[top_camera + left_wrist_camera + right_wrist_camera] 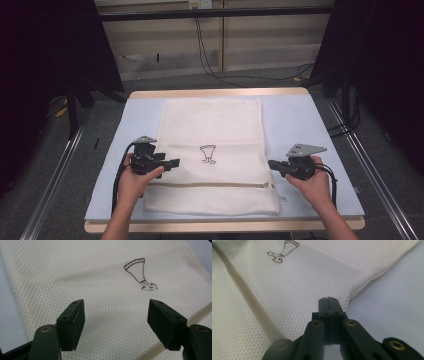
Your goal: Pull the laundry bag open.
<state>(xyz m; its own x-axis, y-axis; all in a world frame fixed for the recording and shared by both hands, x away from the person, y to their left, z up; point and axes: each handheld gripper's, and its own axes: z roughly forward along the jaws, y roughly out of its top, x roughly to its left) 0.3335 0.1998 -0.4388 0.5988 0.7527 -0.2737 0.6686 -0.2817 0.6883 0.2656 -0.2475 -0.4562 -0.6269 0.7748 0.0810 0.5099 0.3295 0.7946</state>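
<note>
A cream mesh laundry bag [215, 130] lies flat on the pale blue mat [300, 115], with a small dark printed emblem [208, 153] at its middle and a zipper [210, 184] across its near end. My left gripper [175, 163] hovers over the bag's left side. Its jaws [116, 315] stand open above the mesh [100, 277], with nothing between them, and the emblem [140, 273] is ahead. My right gripper [270, 163] is at the bag's right edge, shut [329, 300] with nothing visibly between its jaws. Its tip points at the mesh edge [352, 295].
The mat covers a wooden table [220, 93] whose far and near edges show. Metal rails [55, 175] run along both sides on the floor. Black cables [210, 60] trail over the grey floor behind, and dark stands [75, 105] rise at the far corners.
</note>
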